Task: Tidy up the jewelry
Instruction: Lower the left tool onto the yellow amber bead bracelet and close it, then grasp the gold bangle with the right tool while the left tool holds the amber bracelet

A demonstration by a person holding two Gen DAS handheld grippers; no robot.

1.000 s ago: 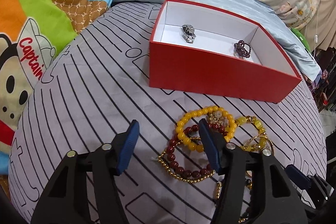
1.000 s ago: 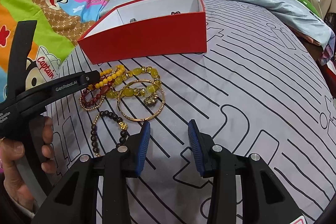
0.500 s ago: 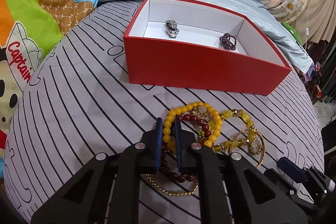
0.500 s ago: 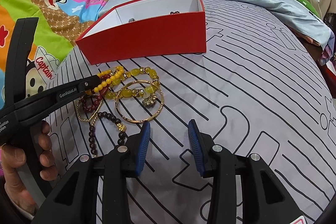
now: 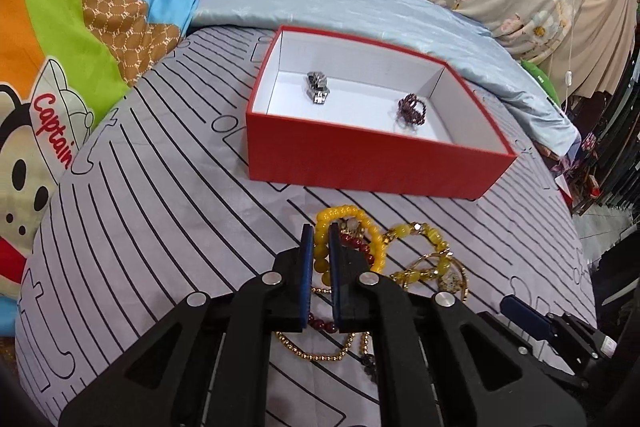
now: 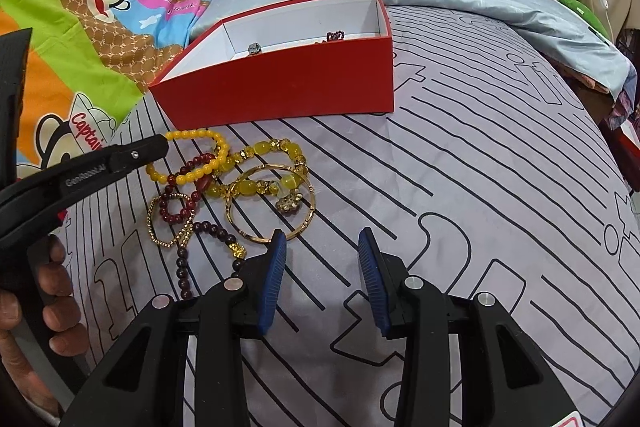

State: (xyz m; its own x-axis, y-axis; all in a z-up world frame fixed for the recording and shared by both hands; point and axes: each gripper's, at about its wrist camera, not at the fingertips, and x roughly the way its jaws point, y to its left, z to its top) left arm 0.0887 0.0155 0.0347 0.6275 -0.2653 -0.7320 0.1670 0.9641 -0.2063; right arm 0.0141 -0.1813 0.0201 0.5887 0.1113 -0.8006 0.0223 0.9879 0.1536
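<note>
Yellow bead bracelet (image 5: 347, 227) pinched between the blue pads of the left gripper (image 5: 320, 239), jaws pressed together on one side of the loop, on the near side of the red box (image 5: 360, 167). Rest of the loop lies over the pile just in front of the box: dark red bead strand (image 6: 180, 203), fine gold chain (image 6: 170, 223), then the yellow stone bracelet (image 6: 260, 167) and gold bangle (image 6: 272, 203) further right. Risk, as I judge it: the red strand crosses the yellow loop and could ride up with it, snagging or spilling short of the box. Round beads may also roll out of a narrow pinch. Right gripper (image 6: 322, 259), spread and empty, hangs over bare cloth to the right of the pile. Box already holds a silver ring (image 5: 318, 87) and a purple bead ring (image 5: 410, 109).
</note>
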